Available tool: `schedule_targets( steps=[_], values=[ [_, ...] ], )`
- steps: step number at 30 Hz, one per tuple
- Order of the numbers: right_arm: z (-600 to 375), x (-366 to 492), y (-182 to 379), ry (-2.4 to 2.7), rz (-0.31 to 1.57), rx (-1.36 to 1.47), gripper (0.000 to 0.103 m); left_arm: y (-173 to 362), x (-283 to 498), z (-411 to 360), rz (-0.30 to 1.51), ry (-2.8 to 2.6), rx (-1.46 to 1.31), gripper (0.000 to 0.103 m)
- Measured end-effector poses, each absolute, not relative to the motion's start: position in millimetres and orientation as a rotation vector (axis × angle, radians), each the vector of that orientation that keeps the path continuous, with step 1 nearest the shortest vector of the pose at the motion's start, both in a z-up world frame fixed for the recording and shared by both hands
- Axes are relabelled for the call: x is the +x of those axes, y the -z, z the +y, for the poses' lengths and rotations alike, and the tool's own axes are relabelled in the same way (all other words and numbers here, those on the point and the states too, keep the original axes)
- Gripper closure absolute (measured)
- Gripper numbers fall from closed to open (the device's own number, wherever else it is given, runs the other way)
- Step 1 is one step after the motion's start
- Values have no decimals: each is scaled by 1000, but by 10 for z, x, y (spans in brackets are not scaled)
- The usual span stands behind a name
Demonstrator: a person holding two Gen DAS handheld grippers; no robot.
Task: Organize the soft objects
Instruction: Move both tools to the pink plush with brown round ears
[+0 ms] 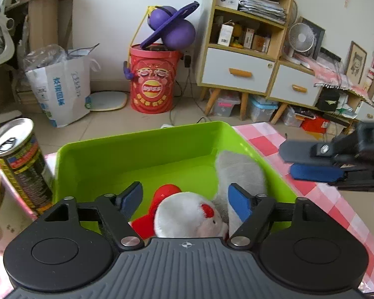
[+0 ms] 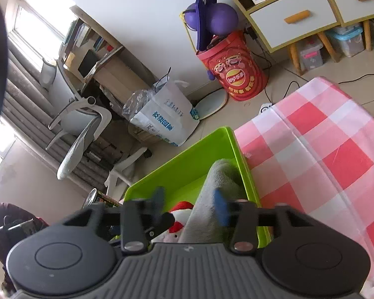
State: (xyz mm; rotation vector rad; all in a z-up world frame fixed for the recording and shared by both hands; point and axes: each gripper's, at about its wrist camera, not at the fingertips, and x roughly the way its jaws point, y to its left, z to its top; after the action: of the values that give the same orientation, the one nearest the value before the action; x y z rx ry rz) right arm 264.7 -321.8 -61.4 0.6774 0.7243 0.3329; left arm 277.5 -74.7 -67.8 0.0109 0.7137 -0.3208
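A green plastic bin (image 1: pixel 137 154) sits on the pink checked tablecloth (image 1: pixel 261 139). Inside it lie a white plush toy with red parts (image 1: pixel 187 214) and a grey soft item (image 1: pixel 239 172) against the right wall. My left gripper (image 1: pixel 184 199) is open just above the plush, empty. My right gripper (image 2: pixel 189 204) is open above the bin (image 2: pixel 187 164), its fingers either side of the grey soft item (image 2: pixel 212 199) without closing on it. It also shows at the right of the left wrist view (image 1: pixel 311 159). The plush (image 2: pixel 177 221) peeks out beneath.
A drink can (image 1: pixel 20 162) stands left of the bin. On the floor beyond the table are a red snack drum (image 1: pixel 152 79) with purple toys, a white paper bag (image 1: pixel 62 87), a wooden cabinet (image 1: pixel 239 49) and an office chair (image 2: pixel 79 129).
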Motion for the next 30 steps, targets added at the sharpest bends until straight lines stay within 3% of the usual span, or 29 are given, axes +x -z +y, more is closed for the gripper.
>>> schedule_targets(
  steps=[12, 17, 30],
  values=[
    [-3101, 2268, 138, -320, 718, 536, 57, 288, 2265, -411, 688, 235, 6, 7],
    [-3059, 1985, -59, -324, 709, 519, 46, 112, 1924, -200, 680, 186, -23, 5],
    [-2751, 1341, -216, -326, 742, 415, 41, 5, 1124, 256, 716, 74, -84, 5]
  ],
)
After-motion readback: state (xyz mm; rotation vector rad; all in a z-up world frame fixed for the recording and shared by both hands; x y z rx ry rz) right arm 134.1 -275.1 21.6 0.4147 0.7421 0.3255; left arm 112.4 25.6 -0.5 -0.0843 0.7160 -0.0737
